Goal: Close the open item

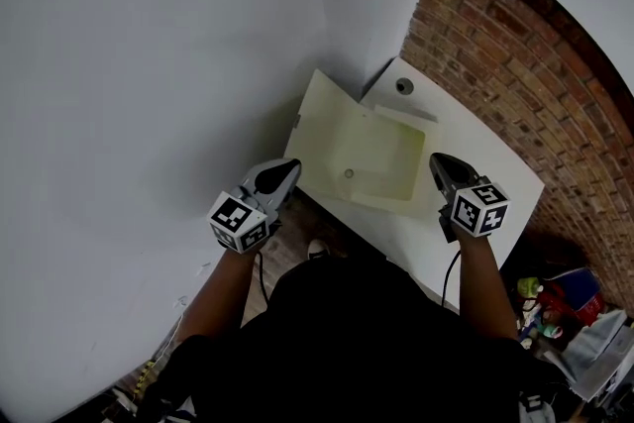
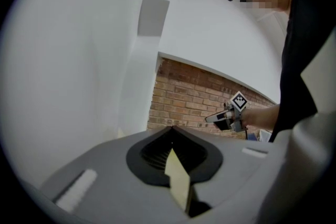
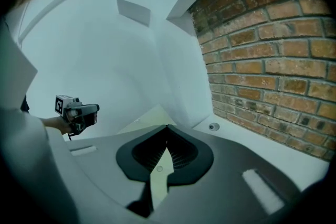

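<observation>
Head view shows the pale yellow folder [image 1: 374,154] lying open on the white tabletop [image 1: 475,139] beside the brick wall [image 1: 535,64]. The left tool [image 1: 289,166] sits just beside its left flap and the right tool [image 1: 437,161] at its right edge. Both tools' jaws are closed together and hold nothing.

Your box [image 1: 371,158] is pale yellow, the table [image 1: 466,134] white, the wall [image 1: 535,54] red brick. Your left gripper [image 1: 289,167] and right gripper [image 1: 437,161] are grey with black-and-white squared cubes [image 1: 480,206].
</observation>
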Tool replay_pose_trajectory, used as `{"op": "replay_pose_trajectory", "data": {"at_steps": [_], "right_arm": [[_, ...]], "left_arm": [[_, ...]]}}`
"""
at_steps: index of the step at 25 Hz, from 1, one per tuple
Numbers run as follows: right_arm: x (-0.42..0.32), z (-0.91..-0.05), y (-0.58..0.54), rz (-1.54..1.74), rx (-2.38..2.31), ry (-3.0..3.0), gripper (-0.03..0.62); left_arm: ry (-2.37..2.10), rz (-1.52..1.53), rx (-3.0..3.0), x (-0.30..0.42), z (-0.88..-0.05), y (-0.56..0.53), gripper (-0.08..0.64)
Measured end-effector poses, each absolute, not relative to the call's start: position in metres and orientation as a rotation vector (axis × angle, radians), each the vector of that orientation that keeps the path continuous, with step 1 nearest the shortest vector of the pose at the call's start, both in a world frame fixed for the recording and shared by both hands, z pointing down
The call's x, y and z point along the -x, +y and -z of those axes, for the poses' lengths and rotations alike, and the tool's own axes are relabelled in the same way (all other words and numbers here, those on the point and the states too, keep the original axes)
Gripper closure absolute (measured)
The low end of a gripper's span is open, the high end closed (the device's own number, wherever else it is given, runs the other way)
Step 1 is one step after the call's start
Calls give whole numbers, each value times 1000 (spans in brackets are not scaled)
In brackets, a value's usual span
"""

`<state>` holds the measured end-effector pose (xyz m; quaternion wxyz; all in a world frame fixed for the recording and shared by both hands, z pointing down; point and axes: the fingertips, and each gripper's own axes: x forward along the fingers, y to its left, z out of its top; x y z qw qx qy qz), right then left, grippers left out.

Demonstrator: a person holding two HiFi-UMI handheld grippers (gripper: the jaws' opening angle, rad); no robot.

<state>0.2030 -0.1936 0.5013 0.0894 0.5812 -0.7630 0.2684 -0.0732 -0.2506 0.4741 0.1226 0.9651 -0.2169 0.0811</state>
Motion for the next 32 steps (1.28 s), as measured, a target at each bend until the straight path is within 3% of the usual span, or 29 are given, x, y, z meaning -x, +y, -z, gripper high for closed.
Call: {"op": "replay_pose_trajectory", "data": {"at_steps": [16, 32], "right_arm": [[-219, -512, -192, -834, -1711, -2265, 592], [-204, -530, -181, -858, -1680, -2218, 592]], "left_arm": [[-675, -254, -2797, 55, -483, -271, 557], [-780, -359, -2718, 96, -536, -296, 557]]}}
